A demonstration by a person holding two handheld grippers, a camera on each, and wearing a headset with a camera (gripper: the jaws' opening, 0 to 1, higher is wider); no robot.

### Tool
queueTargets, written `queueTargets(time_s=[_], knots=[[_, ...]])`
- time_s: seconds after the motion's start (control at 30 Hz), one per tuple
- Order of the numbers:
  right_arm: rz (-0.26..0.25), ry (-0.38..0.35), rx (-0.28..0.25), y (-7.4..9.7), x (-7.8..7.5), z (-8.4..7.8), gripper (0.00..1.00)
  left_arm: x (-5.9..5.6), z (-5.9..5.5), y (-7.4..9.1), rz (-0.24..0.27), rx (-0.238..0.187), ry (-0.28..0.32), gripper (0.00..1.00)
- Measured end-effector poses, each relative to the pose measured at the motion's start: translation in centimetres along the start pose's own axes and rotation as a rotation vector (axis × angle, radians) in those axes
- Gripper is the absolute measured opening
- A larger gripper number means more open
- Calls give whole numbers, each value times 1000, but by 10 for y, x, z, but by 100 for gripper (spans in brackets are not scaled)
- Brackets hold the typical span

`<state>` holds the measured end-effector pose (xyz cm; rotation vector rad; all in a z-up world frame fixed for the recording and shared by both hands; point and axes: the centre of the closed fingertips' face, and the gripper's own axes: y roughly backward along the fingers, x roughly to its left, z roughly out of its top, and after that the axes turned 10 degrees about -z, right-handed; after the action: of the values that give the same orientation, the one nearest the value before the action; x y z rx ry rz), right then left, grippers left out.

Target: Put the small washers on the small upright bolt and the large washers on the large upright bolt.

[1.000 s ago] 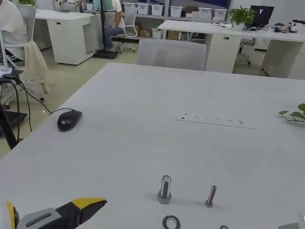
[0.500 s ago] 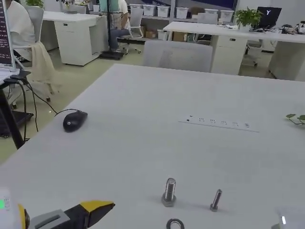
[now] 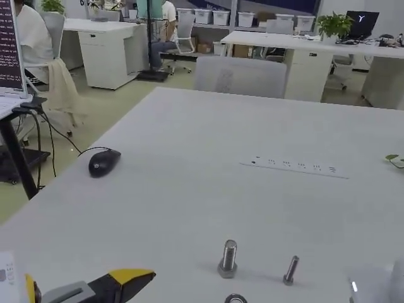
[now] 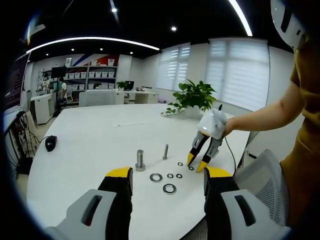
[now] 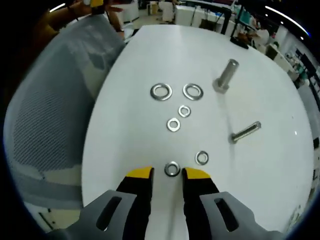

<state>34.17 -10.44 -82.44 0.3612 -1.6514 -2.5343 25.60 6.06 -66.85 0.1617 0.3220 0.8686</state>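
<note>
**A:** Where is the right hand-held gripper (image 5: 167, 173)?

**B:** It is low over the near edge of the worktop (image 5: 130, 60). Its jaws are parted, and one small washer (image 5: 172, 169) lies flat between the yellow tips. The right gripper view does not show whether either tip touches it. The left gripper view shows the same gripper tilted down onto that spot, with a person's arm behind it.

**A:** And the left hand-held gripper (image 4: 168, 173)?

**B:** It is released, with its jaws spread wide and nothing between them. It is held above the worktop and faces the bolts.

**A:** Where are the rest of the parts?

**B:** A second small washer (image 5: 202, 158) lies just beside the first. Two more small washers (image 5: 173, 124) sit close together farther in. Beyond them, the two large washers (image 5: 161, 92) lie side by side, near the large bolt (image 5: 226, 75). That bolt stands upright on its head. The small bolt (image 5: 246, 132) stands upright too, apart from it. All six washers lie flat on the worktop.

**A:** Is anything else on it?

**B:** A black mouse (image 3: 104, 163) is near the left edge, and a power strip (image 3: 293, 167) lies flat farther back.
</note>
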Motion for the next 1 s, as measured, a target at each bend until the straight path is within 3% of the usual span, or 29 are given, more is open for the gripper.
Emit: queueTargets(time_s=[0.1,0.43,1.0], knots=[[13,90,22,1,-3,-1,23,-1,0,0,1,-1,1,57],[27,154,60,-1,-3,-1,21,-3,0,1,10,-9,4,57],[7,126,55,-1,-8,-1,15,-2,0,4,19,-16,5,57]])
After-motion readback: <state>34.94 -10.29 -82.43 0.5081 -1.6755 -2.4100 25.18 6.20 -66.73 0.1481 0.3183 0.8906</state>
